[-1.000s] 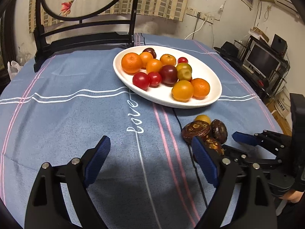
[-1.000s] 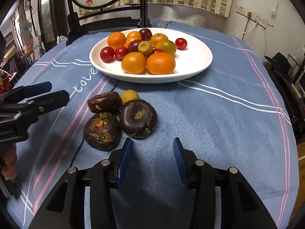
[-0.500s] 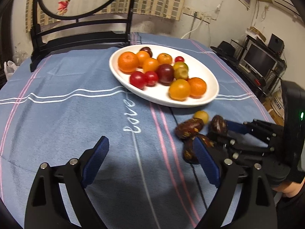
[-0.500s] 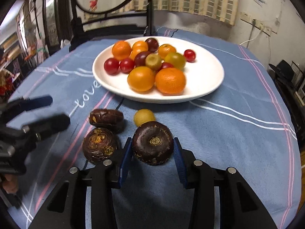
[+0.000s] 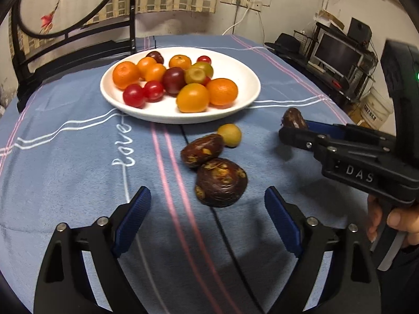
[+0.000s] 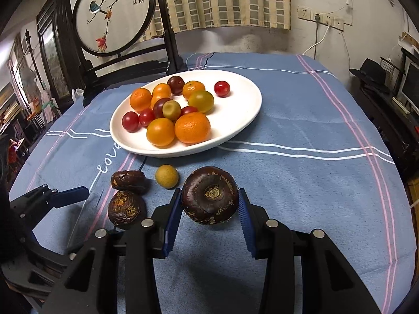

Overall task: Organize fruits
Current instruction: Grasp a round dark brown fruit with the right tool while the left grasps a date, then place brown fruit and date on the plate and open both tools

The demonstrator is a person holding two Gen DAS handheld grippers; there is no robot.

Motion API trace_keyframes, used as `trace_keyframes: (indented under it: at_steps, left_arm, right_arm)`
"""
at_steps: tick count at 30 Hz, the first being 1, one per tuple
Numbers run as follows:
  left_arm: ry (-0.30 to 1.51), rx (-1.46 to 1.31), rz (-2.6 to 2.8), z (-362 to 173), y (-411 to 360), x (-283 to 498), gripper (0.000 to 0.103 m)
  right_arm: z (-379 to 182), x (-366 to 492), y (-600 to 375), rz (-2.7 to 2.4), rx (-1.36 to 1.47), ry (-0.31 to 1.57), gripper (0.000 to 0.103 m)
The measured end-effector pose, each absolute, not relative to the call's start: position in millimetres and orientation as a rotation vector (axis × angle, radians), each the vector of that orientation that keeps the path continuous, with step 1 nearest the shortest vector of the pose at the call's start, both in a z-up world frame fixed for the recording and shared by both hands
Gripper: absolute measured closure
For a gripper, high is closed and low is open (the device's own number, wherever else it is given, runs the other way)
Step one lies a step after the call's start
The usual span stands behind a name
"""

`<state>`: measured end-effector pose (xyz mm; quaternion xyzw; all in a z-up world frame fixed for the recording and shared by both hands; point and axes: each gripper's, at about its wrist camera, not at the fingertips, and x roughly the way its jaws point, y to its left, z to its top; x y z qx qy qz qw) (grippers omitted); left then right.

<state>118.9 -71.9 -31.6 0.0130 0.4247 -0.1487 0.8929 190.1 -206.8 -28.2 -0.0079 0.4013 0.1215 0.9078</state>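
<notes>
Plate (image 6: 243, 128) is serving as the landmark here, sitting piled with oranges and cherry tomatoes on the blue tablecloth (image 6: 301, 183). Off the plate's near-left edge, the left gripper (image 5: 207, 209) is hanging with its jaws wide apart and nothing between them, having just narrowed slightly, aiming at the nearer dark water chestnut (image 5: 221, 181). A second dark chestnut (image 5: 201, 150) is lying touching it, closer to the plate, and a small yellow fruit (image 5: 229, 135) is resting just beside that one, nearest the plate's front rim. To the near right of the plate, the right gripper (image 6: 209, 206) is clamping a third water chestnut (image 6: 210, 195) across its flat round sides, lifted clear of the cloth. It is looking hard-skinned, light and slightly glossy, so a squeeze across the widest middle seems safest; a grip near the rounded edge could let it slip out
</notes>
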Motion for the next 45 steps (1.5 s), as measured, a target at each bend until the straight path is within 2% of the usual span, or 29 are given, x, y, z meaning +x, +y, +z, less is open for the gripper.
trace_keyframes:
  at_steps: [8,9,11,16,24,34,45]
  left_arm:
    - [0.922,0.13,-0.268,-46,-99,136,0.035]
    - [0.92,0.125,-0.271,-45,-100,136,0.047]
    - [0.917,0.123,-0.266,-43,-102,138,0.057]
    - [0.936,0.08,-0.287,-38,-93,136,0.058]
    - [0.833,0.033,-0.308,6,-63,123,0.058]
    - [0.776,0.031,-0.222,42,-35,179,0.058]
    - [0.817,0.013,-0.172,21,-32,249,0.058]
  right_arm:
    - [-22,187,-211,0.247,-0.02,0.804,0.06]
    - [-22,187,-211,0.253,-0.015,0.807,0.06]
    - [-23,187,-211,0.255,-0.014,0.809,0.06]
    - [-22,186,-210,0.253,-0.018,0.802,0.06]
    - [-6,177,-209,0.279,0.052,0.724,0.06]
    - [13,219,-184,0.272,0.004,0.702,0.06]
    - [-9,297,-177,0.209,0.066,0.77,0.06]
